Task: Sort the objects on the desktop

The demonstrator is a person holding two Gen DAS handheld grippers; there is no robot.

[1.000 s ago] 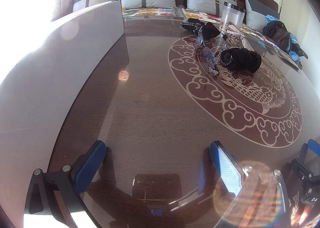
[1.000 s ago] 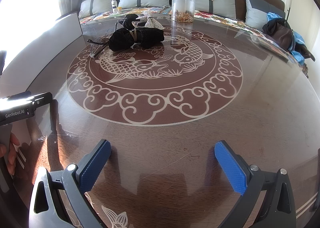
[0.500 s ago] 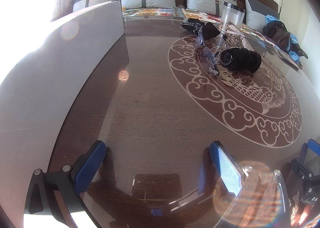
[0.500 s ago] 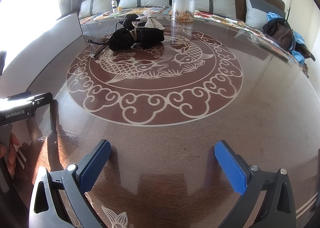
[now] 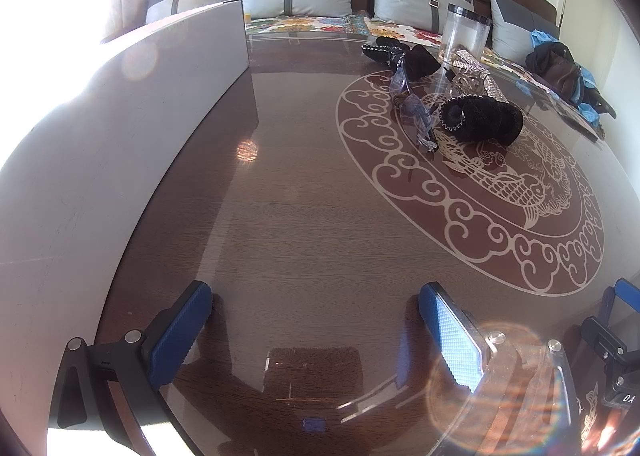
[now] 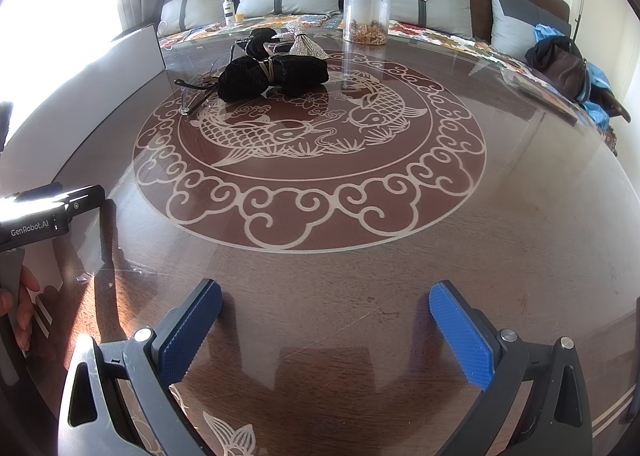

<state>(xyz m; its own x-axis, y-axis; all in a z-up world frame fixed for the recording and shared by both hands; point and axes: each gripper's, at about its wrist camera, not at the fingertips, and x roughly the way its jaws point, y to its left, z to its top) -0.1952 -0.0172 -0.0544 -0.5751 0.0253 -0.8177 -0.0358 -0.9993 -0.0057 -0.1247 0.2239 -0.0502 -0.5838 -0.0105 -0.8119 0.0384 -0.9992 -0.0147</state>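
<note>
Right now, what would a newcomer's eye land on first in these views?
The pale koi-and-cloud medallion inlaid in the dark glossy table. At its far left rim sits a heap: a black fuzzy bundle, clear glasses, a rhinestone bow. A clear jar stands behind; both grippers, left and right, are open and empty.

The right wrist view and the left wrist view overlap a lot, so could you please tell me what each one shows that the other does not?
Only the right wrist view shows the small white bottle by the cushions, the snacks at the bottom of the clear jar, and a hand at the left edge. Only the left wrist view shows the lenses of the glasses clearly, and the open left gripper. Both show the glass-topped table, the black fuzzy bundle, the jar and the glittery silver piece.
</note>
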